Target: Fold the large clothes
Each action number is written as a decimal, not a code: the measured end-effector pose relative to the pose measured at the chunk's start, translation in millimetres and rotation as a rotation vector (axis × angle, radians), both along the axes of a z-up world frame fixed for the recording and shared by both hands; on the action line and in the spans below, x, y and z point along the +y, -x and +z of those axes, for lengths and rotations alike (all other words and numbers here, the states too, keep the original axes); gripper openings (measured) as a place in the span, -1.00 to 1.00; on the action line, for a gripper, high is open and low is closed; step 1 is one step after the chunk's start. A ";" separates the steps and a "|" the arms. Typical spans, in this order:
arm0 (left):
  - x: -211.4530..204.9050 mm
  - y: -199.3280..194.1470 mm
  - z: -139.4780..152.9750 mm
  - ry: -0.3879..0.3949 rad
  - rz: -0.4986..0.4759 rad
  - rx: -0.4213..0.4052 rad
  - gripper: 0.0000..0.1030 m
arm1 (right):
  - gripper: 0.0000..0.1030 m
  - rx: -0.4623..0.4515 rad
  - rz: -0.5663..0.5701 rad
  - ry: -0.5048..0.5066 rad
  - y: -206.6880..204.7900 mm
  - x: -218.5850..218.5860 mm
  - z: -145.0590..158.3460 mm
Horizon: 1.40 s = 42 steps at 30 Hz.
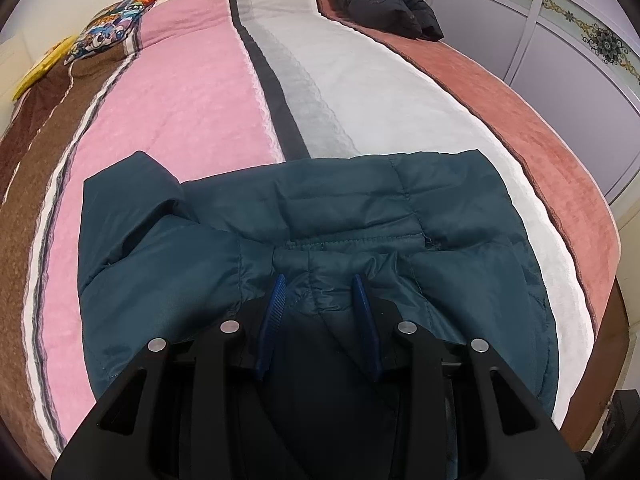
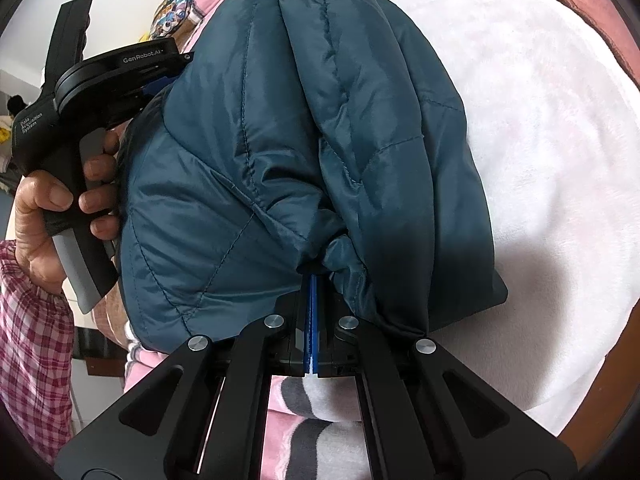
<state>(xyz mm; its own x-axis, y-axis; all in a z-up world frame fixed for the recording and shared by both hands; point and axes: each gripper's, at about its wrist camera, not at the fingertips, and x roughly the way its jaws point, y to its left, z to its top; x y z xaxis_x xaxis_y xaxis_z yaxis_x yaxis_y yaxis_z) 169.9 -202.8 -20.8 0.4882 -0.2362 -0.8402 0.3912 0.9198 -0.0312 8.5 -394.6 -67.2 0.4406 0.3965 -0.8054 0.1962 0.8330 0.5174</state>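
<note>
A teal quilted jacket (image 1: 304, 216) lies partly folded on the striped bedspread (image 1: 192, 92) at the near end of the bed. My left gripper (image 1: 320, 284) is open, its blue fingers (image 1: 276, 296) resting on the jacket's near edge with a bunched fold between them. In the right wrist view the jacket (image 2: 288, 140) hangs bunched and lifted. My right gripper (image 2: 312, 284) is shut on a pinch of its fabric. The left gripper's body (image 2: 100, 80) and the hand holding it show at the jacket's far side.
A black jacket (image 1: 380, 0) lies at the far end of the bed. A patterned cushion (image 1: 112, 28) and a yellow item (image 1: 40, 68) sit at the far left. A wardrobe (image 1: 560, 48) stands to the right of the bed.
</note>
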 end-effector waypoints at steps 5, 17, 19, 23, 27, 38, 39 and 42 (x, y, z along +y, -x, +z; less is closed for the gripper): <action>-1.1 0.0 -1.3 -0.004 0.000 -0.005 -0.29 | -1.00 0.001 -0.001 -0.009 -2.1 8.0 0.9; -3.7 0.2 -2.5 -0.009 0.003 -0.009 -0.29 | -1.00 0.003 -0.002 -0.020 0.4 -2.2 -0.1; -3.7 0.0 -2.6 -0.010 0.003 -0.008 -0.29 | -1.00 0.004 -0.003 -0.023 2.0 -5.3 0.4; -3.4 0.2 -2.8 -0.006 0.004 -0.008 -0.28 | -1.00 0.006 -0.005 -0.026 3.0 -5.0 0.8; -3.3 0.1 -2.9 -0.009 0.004 -0.008 -0.28 | -1.00 0.006 -0.004 -0.028 2.6 -5.0 0.9; -2.8 -0.4 -3.0 -0.010 0.003 -0.008 -0.28 | -1.00 0.008 -0.005 -0.045 4.2 -8.8 -0.2; -3.2 -0.4 -2.9 -0.009 0.003 -0.007 -0.28 | -1.00 0.008 -0.005 -0.047 4.2 -9.9 -0.5; -3.0 -0.1 -2.8 -0.009 0.003 -0.008 -0.28 | -1.00 0.010 -0.007 -0.053 5.0 -11.8 -0.2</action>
